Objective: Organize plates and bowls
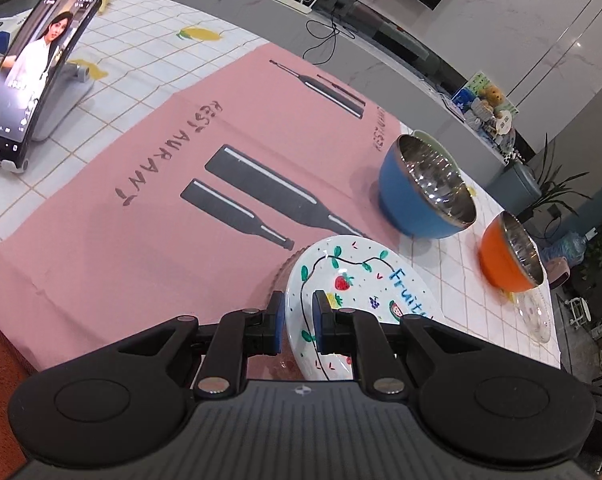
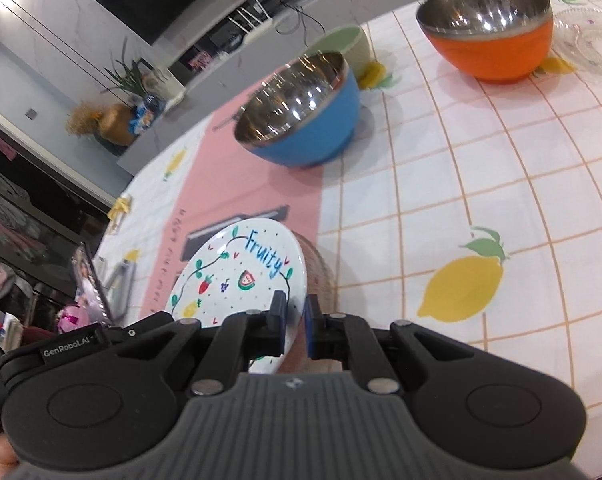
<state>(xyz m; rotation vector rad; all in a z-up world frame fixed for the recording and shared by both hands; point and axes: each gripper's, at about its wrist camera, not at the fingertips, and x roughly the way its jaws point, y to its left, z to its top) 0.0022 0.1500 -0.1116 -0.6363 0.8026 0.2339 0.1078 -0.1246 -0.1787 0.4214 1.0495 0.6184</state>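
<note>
Left wrist view: the left gripper (image 1: 297, 320) is clamped on the near rim of the white plate (image 1: 361, 280) painted with fruit and "Fruity". That plate is tilted above the pink mat (image 1: 141, 220). A ribbed clear dish (image 1: 279, 280) peeks out just under it. Beyond stand the blue bowl (image 1: 413, 204) and orange bowl (image 1: 501, 268), apart, with a glass plate (image 1: 539, 316) beside the orange one. A phone (image 1: 33, 76) leans on its stand at far left.

Right wrist view: the right gripper (image 2: 295, 322) pinches the plate's (image 2: 237, 276) opposite edge, fingers nearly together. The tablecloth (image 2: 481, 200) carries lemon prints.
</note>
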